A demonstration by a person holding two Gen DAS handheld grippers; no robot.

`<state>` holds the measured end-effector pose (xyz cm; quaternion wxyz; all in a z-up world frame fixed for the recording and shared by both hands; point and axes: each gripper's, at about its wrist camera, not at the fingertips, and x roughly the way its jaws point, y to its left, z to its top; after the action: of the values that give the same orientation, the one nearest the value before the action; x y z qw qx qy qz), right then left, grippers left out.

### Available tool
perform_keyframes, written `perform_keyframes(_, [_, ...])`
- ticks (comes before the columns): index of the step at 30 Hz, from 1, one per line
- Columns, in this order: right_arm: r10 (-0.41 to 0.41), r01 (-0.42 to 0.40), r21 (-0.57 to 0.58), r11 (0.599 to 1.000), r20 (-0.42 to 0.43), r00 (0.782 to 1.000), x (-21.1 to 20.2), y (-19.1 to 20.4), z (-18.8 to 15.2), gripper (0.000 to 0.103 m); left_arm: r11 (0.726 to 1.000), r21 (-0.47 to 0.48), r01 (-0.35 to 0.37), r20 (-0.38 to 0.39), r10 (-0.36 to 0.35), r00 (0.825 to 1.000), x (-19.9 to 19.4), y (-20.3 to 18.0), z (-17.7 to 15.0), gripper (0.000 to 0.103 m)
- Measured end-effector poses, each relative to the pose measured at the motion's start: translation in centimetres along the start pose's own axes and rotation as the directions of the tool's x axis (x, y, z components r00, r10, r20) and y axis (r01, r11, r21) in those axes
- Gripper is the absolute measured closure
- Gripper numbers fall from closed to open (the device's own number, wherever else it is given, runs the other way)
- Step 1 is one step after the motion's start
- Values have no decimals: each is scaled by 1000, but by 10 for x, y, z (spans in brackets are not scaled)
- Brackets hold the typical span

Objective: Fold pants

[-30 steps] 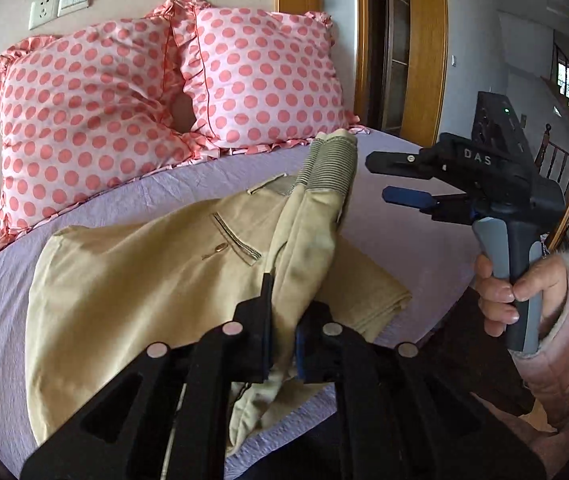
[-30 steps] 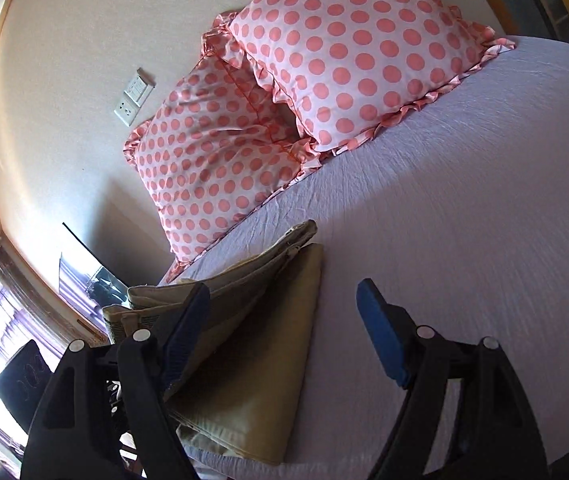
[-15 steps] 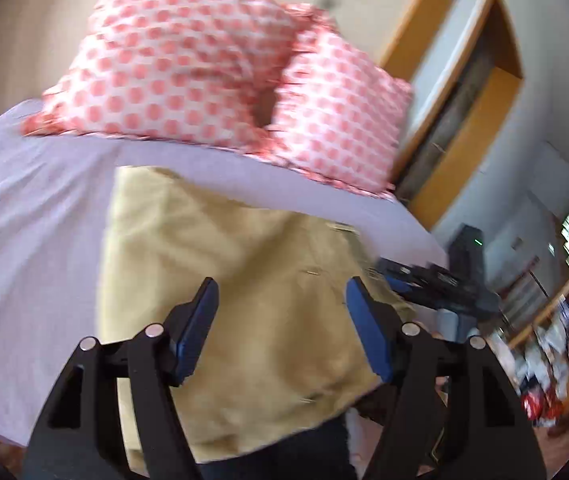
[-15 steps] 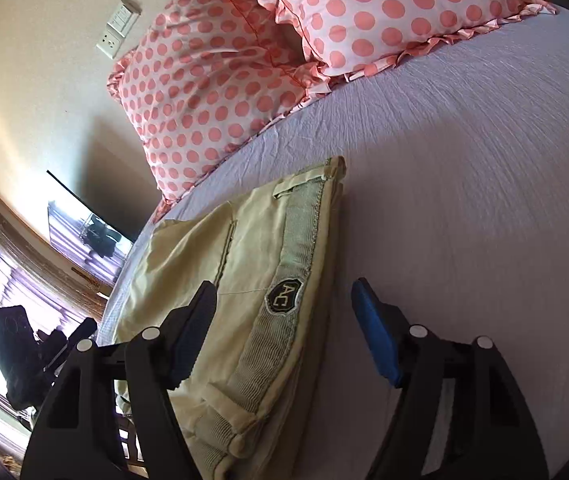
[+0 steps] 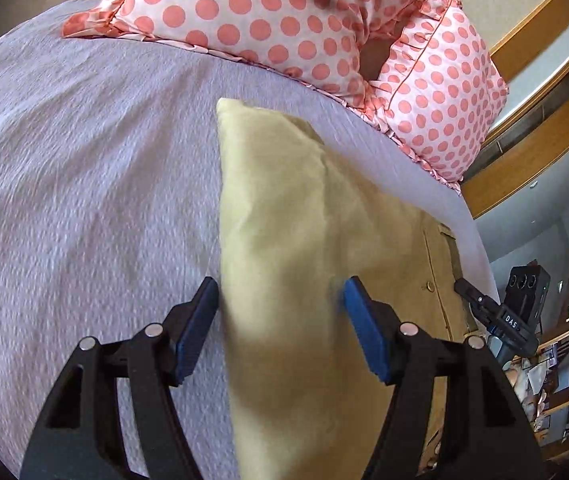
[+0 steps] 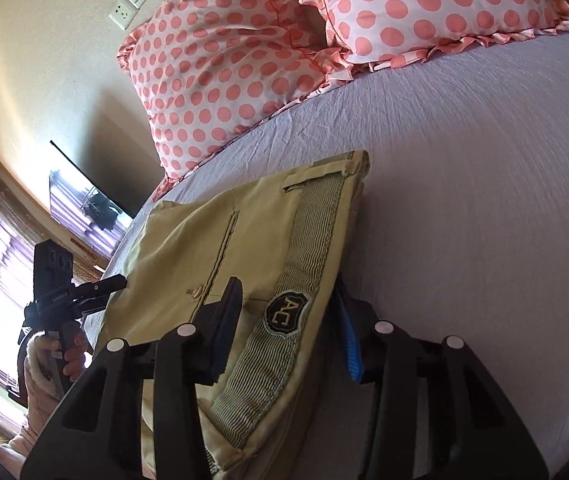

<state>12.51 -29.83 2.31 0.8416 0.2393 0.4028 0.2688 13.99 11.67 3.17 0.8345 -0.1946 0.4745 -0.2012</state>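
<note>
Both grippers spread wide over the folded khaki pants on the bed

The left gripper [image 5: 280,316] hovers with its jaws wide apart and nothing between the pads, the folded edge of the pants [image 5: 284,216] lying straight ahead and below it on the lilac bedsheet [image 5: 84,200]. The right gripper [image 6: 288,320] straddles the ribbed waistband [image 6: 308,248] at the opposite end, one blue pad on each side, gaping and not yet pinching; the AC patch [image 6: 286,312] sits right between its fingers. I'd guess each is placed at an end so the bundle can be squared or folded once more. Polka-dot pillows [image 6: 244,40] lie well beyond both.
</note>
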Motion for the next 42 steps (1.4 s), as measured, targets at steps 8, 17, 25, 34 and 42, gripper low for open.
perform_keyframes(8, [121, -121, -13, 993, 11, 993, -6, 8, 31, 92, 997, 65, 40, 44, -43, 998, 1, -28, 22, 94])
perform_keyframes(17, [-50, 55, -32, 998, 158, 986, 6, -4, 124, 94, 990, 116, -85, 167, 65, 984, 54, -75, 110, 94])
perform_keyframes(25, [-337, 335, 38, 941, 111, 935, 1, -35, 115, 50, 982, -16, -189, 195, 189, 962, 46, -49, 104, 71])
perform_keyframes(34, [-92, 96, 93, 991, -40, 995, 30, -15, 82, 21, 993, 100, -59, 32, 56, 998, 71, -95, 54, 44])
perform_keyframes(42, [-349, 364, -102, 926, 141, 926, -16, 49, 24, 1, 947, 196, -253, 180, 219, 959, 36, -122, -7, 8])
